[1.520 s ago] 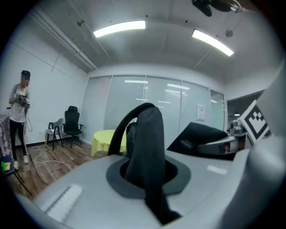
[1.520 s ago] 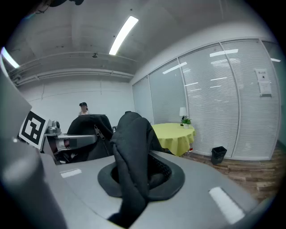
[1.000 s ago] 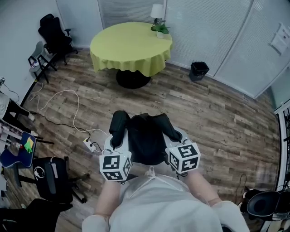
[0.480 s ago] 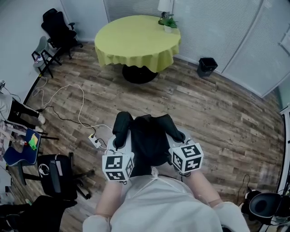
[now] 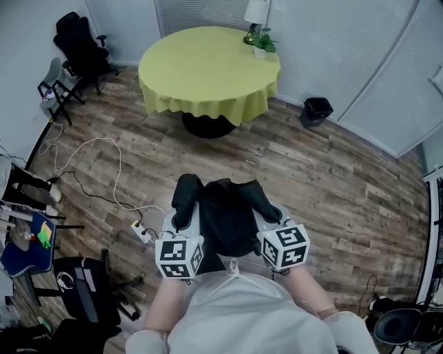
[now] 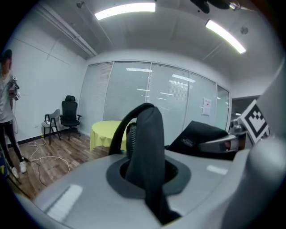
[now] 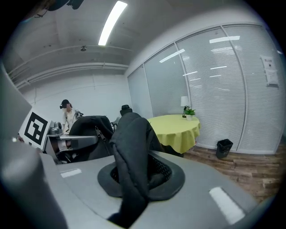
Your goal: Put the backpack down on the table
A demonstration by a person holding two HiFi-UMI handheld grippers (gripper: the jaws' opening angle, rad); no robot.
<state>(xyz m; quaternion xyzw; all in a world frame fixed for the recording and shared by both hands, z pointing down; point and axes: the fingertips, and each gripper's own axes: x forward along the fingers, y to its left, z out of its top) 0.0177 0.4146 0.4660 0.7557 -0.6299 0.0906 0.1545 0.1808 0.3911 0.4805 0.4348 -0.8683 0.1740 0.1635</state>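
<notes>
Item under task: black fabric backpack (image 5: 225,220), soft-sided and matte, with two thick padded shoulder straps. A small pale label shows on its body in the left gripper view, its print too small to read.
Position of item: held in the air in front of the person's torso, above the wood plank floor (image 5: 332,180). Its body hangs between the two grippers, well apart from the counter.
Left strap: the left padded strap (image 6: 149,134) rises in a dark arch out of the jaws, with a zip line along its inner edge.
Right strap: the right padded strap (image 7: 132,143) stands up in a thick fold, creased at the top, with mesh lining at its base.
Left gripper (image 5: 180,222): jaws drawn narrow and clamped on the left padded strap, whose tail runs down between them.
Right gripper (image 5: 274,216): jaws drawn narrow and clamped on the right padded strap.
Counter: round counter with a yellow-green cloth (image 5: 208,69) on a dark pedestal, at the far side of the floor. A white lamp (image 5: 257,12) and a small potted plant (image 5: 264,43) stand at its far edge.
Surroundings: a black waste bin (image 5: 318,108) stands by the blinds and a black office chair (image 5: 79,41) by the left wall. A white cable (image 5: 90,148) and a white power strip (image 5: 140,230) lie on the floor left of the backpack.
</notes>
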